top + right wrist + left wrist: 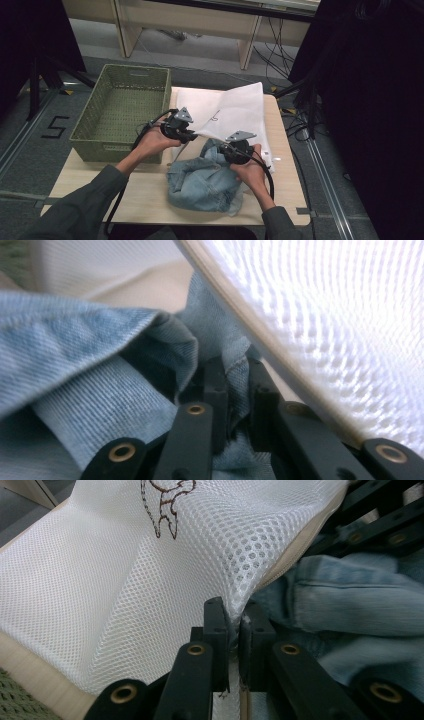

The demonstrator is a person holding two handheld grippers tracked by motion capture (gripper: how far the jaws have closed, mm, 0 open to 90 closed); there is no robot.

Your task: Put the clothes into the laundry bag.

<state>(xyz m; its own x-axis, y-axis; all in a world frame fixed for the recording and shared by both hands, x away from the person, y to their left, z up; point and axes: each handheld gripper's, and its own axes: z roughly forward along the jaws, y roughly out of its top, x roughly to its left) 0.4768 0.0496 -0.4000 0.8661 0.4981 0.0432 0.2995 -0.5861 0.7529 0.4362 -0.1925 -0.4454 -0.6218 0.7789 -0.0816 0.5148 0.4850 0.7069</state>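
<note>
Here a person at a small wooden table (150, 192) works two hand-held grippers to get a denim garment (202, 182) into a white mesh laundry bag (235, 112). Taking the bag as the landmark: the light-blue denim lies bunched just in front of the bag's mouth, touching it, on the near half of the table. A green woven basket (122, 107) stands just left of the bag.

The left gripper (232, 625) has its jaws together, pinching the lifted edge of the mesh beside its cream zipper band (282, 562), holding the mouth up. The right gripper (235, 385) is clamped on a fold of denim right under the bag's rim (235, 310).

The denim looks soft, limp and fairly heavy for cloth; it will likely sag and drag, not slide as one piece, so a grip on a thick hem or seam, as now, seems safest. The mesh is light, floppy and probably slippery, and it may collapse if the raised edge is let go.

The opening looks narrow, so bunched denim could catch on the zipper band. Behind the bag the table ends soon; to its right only a thin strip of tabletop remains, while the near side offers the most room.
</note>
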